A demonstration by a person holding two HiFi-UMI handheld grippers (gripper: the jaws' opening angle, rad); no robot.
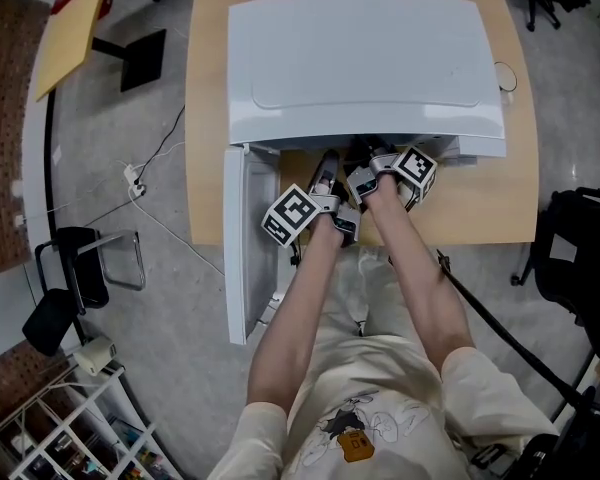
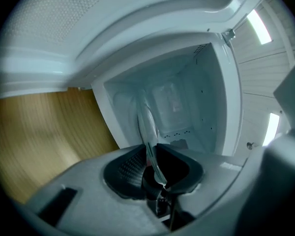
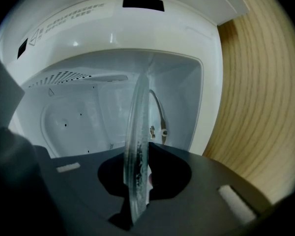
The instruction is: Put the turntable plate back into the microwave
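Note:
The clear glass turntable plate (image 3: 137, 132) stands on edge in the mouth of the white microwave (image 1: 365, 63), whose cavity (image 3: 83, 117) is bare inside. My right gripper (image 3: 140, 176) is shut on the plate's rim. In the left gripper view the plate's (image 2: 147, 127) rim runs between the jaws of my left gripper (image 2: 152, 156); the ribbed left pad (image 2: 128, 163) stands apart from the glass, so that gripper is open. In the head view both grippers, left (image 1: 327, 173) and right (image 1: 377, 158), reach side by side under the microwave's front edge, which hides their tips and the plate.
The microwave door (image 1: 248, 258) hangs open to the left, past the front edge of the wooden table (image 1: 205, 118). A cable and power strip (image 1: 133, 180) lie on the floor. Black chairs stand at left (image 1: 75, 278) and right (image 1: 580, 258).

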